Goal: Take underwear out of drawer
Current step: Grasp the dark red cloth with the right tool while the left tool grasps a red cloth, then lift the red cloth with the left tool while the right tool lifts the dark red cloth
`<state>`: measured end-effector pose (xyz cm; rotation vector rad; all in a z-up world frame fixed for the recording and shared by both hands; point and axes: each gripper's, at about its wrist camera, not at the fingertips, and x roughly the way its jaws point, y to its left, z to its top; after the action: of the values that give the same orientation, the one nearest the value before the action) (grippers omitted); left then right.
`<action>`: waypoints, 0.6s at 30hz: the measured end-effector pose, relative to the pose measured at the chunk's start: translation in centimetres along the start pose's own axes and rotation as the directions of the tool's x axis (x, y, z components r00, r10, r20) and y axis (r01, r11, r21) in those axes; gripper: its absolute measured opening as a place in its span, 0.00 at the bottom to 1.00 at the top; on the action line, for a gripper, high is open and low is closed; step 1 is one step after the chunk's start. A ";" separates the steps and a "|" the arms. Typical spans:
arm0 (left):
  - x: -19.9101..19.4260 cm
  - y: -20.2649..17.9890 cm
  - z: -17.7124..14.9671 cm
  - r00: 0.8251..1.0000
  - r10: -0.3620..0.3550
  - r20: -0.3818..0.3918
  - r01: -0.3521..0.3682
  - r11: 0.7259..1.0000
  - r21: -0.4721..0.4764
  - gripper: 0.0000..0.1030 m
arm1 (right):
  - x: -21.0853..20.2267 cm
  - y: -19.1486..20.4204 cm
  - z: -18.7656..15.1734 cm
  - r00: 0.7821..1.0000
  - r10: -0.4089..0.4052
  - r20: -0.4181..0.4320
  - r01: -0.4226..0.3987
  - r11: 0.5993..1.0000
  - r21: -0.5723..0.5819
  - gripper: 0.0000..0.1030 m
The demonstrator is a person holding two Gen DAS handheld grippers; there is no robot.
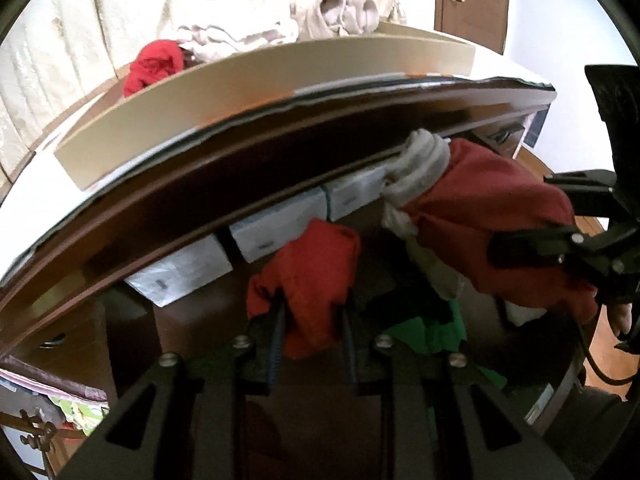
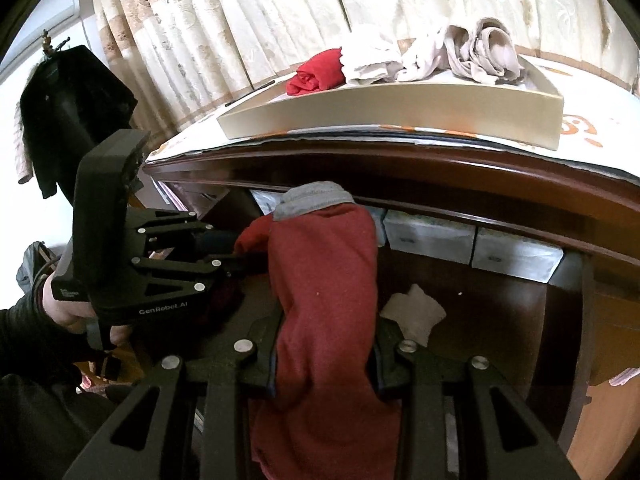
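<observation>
Both claws closed on red underwear above the open drawer (image 2: 500, 312): left claw (image 1: 312, 312) pinches a small bunch (image 1: 308, 280), right claw (image 2: 326, 344) grips a long grey-banded piece (image 2: 324, 264); lift each straight up clear of the surface edge (image 2: 400, 160) before moving to the tray (image 2: 400, 108).

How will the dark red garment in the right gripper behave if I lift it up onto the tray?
Probably floppy: the dark red garment sags over and below the right gripper, so expect it to trail. Likely light, since it bunches loosely in folds. Its grey waistband hangs free near the dresser's edge and may snag before reaching the tray.
</observation>
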<state>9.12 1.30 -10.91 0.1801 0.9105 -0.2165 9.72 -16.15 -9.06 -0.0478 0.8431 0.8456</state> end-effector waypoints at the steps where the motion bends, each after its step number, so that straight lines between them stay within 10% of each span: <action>1: -0.1 0.0 0.0 1.000 0.004 0.005 -0.004 1.000 0.003 0.22 | 0.0 0.0 0.0 1.000 -0.001 0.002 0.001 1.000 -0.001 0.34; 18: -1.0 -0.1 -0.4 0.996 0.057 0.070 -0.057 0.998 -0.008 0.22 | -0.6 0.2 -0.2 0.999 0.003 0.043 -0.004 1.000 0.013 0.34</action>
<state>8.20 1.44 -10.31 0.1916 0.8349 -0.1660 9.25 -16.48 -8.76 -0.0169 0.8082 0.8418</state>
